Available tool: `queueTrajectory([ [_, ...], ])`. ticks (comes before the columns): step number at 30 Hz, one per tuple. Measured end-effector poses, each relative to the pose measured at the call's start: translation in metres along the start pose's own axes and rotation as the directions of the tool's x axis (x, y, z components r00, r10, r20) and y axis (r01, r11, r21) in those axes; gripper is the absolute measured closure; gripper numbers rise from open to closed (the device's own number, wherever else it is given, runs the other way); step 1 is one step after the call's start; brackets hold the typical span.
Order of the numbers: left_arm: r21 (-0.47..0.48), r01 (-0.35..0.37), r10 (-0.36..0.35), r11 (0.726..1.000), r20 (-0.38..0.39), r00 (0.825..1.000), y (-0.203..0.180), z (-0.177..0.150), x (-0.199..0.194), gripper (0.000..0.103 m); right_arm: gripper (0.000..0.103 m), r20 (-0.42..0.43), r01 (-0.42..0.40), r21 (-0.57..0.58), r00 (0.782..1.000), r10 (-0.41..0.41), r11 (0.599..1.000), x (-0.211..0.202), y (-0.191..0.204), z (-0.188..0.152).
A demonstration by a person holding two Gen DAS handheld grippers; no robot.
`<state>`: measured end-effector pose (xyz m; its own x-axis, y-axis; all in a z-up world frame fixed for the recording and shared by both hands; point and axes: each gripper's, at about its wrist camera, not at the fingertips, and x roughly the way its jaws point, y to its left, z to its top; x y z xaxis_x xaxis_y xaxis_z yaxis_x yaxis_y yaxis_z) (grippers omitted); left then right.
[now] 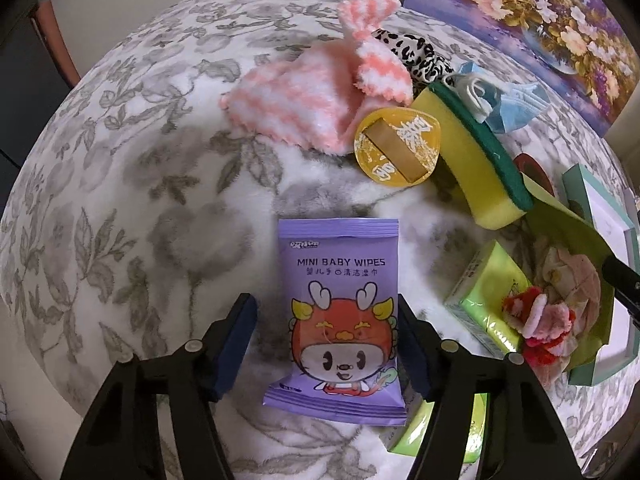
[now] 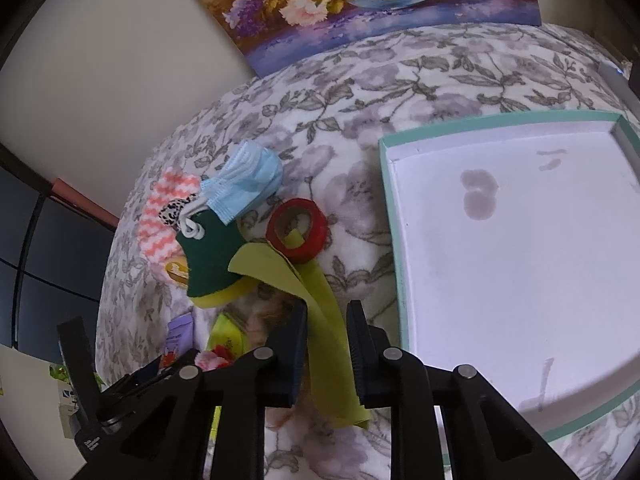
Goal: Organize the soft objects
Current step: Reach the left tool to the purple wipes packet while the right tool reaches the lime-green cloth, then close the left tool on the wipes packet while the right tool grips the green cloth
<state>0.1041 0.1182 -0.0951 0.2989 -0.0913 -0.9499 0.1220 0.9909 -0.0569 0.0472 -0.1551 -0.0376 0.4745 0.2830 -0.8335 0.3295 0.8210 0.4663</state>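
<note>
A purple pack of mini baby wipes [image 1: 340, 316] lies flat on the floral blanket [image 1: 120, 200]. My left gripper [image 1: 326, 344] is open, its fingers on either side of the pack's lower half. My right gripper [image 2: 326, 356] has its jaws around a yellow-green cloth [image 2: 320, 312] that hangs between them; the jaws stand partly apart and I cannot tell if they pinch it. The cloth also shows in the left wrist view [image 1: 568, 240]. A white tray with a teal rim [image 2: 516, 248] lies to the right of the right gripper.
A pile lies beyond the wipes: pink-and-white fluffy cloth [image 1: 304, 100], leopard-print fabric [image 1: 412, 56], yellow-green sponge [image 1: 476, 160], blue face mask [image 1: 508, 104], round yellow packet [image 1: 396, 146], green tissue pack [image 1: 484, 304], red-pink fluffy item [image 1: 536, 320]. A red tape roll [image 2: 298, 228] and a flower painting [image 2: 360, 4] stand behind.
</note>
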Motion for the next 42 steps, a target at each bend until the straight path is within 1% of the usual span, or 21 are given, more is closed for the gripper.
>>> queueTrajectory([
  [5, 0.026, -0.032, 0.032, 0.999, 0.0, 0.999, -0.003, -0.004, -0.006, 0.035, 0.086, -0.042, 0.001, -0.02, 0.999, -0.002, 1.0, 0.012, 0.004, -0.005],
  [11, 0.034, -0.051, 0.051, 0.998, 0.004, 0.999, -0.011, -0.004, -0.004, 0.035, 0.086, -0.094, 0.052, -0.054, 0.994, -0.057, 0.997, 0.033, 0.007, -0.012],
  [14, 0.032, -0.053, 0.052, 0.998, 0.004, 0.999, -0.013, -0.005, -0.003, 0.036, 0.086, -0.11, 0.06, -0.061, 0.992, -0.067, 0.996, 0.041, 0.006, -0.015],
  [17, 0.034, -0.053, 0.053, 0.998, 0.001, 0.999, -0.018, -0.005, -0.002, 0.042, 0.088, -0.109, 0.064, -0.07, 0.991, -0.071, 0.996, 0.043, 0.006, -0.018],
  [20, 0.037, -0.059, 0.059, 0.998, -0.002, 0.998, -0.021, -0.005, -0.004, 0.054, 0.091, -0.105, 0.062, -0.068, 0.992, -0.069, 0.996, 0.043, 0.006, -0.018],
  [21, 0.038, -0.06, 0.06, 0.997, -0.004, 0.998, -0.023, -0.004, -0.005, 0.056, 0.093, -0.103, 0.059, -0.065, 0.993, -0.065, 0.996, 0.042, 0.005, -0.017],
  [24, 0.034, -0.062, 0.063, 0.997, -0.012, 0.998, -0.026, -0.002, -0.006, 0.058, 0.096, -0.087, 0.052, -0.064, 0.995, -0.058, 0.997, 0.036, 0.006, -0.014],
  [30, -0.017, -0.056, 0.056, 0.998, -0.015, 0.998, -0.025, 0.003, -0.015, 0.062, 0.098, -0.045, 0.029, -0.057, 0.998, -0.032, 0.998, 0.02, 0.006, -0.008],
  [36, -0.036, -0.066, 0.067, 0.997, 0.033, 0.997, -0.029, 0.014, -0.039, 0.063, 0.099, 0.009, 0.0, -0.055, 1.0, 0.0, 0.998, -0.002, 0.007, -0.003],
  [42, -0.046, -0.056, 0.06, 0.997, 0.093, 0.994, -0.037, 0.025, -0.07, 0.063, 0.099, 0.102, -0.033, -0.059, 0.994, 0.039, 0.998, -0.038, 0.005, 0.007],
])
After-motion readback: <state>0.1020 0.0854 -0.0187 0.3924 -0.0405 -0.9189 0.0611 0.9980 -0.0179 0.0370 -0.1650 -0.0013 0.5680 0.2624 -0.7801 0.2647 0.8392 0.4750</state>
